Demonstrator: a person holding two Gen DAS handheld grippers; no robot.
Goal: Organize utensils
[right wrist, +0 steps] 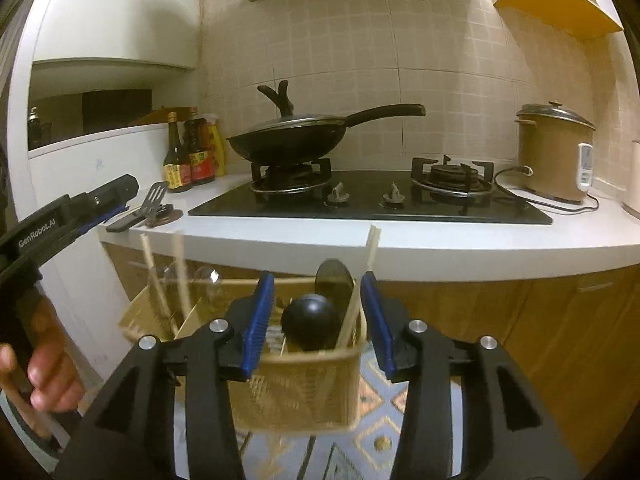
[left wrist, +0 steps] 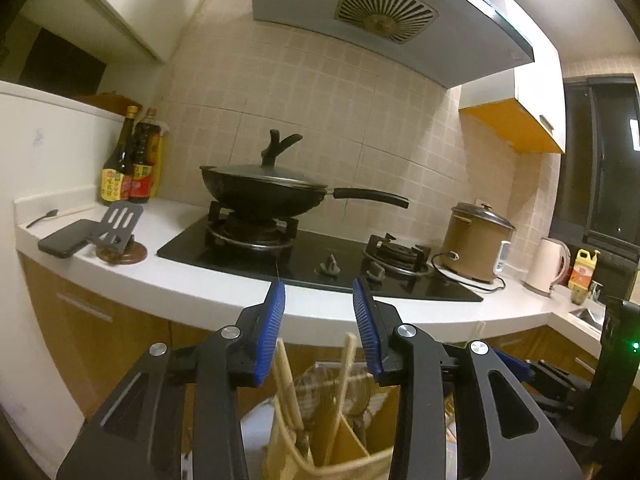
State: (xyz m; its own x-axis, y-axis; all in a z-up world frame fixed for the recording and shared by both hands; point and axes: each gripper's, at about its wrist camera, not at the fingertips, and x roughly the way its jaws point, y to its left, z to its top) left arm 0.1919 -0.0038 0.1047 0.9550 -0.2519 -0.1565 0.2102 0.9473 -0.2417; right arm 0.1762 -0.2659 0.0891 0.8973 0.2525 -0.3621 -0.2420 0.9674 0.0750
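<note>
A tan mesh utensil basket (right wrist: pixel 296 388) stands low in front of the counter, holding wooden chopsticks (right wrist: pixel 182 276), a black ladle (right wrist: pixel 310 320) and a dark spoon (right wrist: pixel 334 278). My right gripper (right wrist: pixel 318 284) is open, its blue pads on either side of the basket's right compartment. My left gripper (left wrist: pixel 319 288) is open above the basket (left wrist: pixel 320 440), where chopsticks (left wrist: pixel 286 384) stick up. It shows at the left of the right wrist view (right wrist: pixel 100 200). A black spoon (left wrist: pixel 42 218) and a slotted spatula (left wrist: pixel 120 220) lie on the counter's left end.
A lidded black wok (left wrist: pixel 264 188) sits on the left burner of the black hob (left wrist: pixel 320 264). Sauce bottles (left wrist: pixel 128 160) stand at the back left. A brown rice cooker (left wrist: pixel 476 240), kettle (left wrist: pixel 546 266) and sink (left wrist: pixel 588 314) are at the right. A phone (left wrist: pixel 66 240) lies by the spatula.
</note>
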